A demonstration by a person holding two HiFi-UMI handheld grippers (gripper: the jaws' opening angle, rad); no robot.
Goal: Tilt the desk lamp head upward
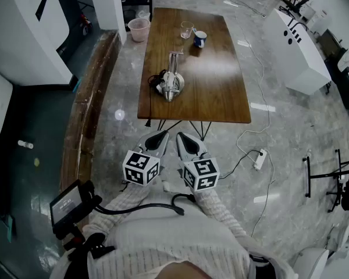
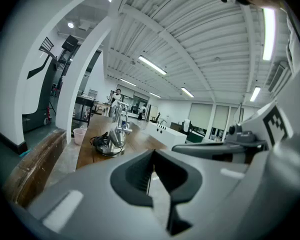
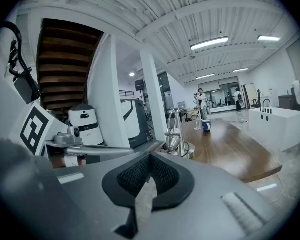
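Note:
A silver desk lamp stands on the near left part of a long wooden table, its head hanging low over the round base. A black cord lies beside it. From the left gripper view the lamp is well ahead, and from the right gripper view the lamp is just as distant. My left gripper and right gripper hover side by side over the floor, short of the table's near edge. Each one is shut and empty, as the left gripper and the right gripper show in their own views.
A glass and a blue mug stand at the table's far end. A pink bucket sits on the floor at the far left. A white cable and power strip lie on the floor to the right. A wooden bench runs along the left.

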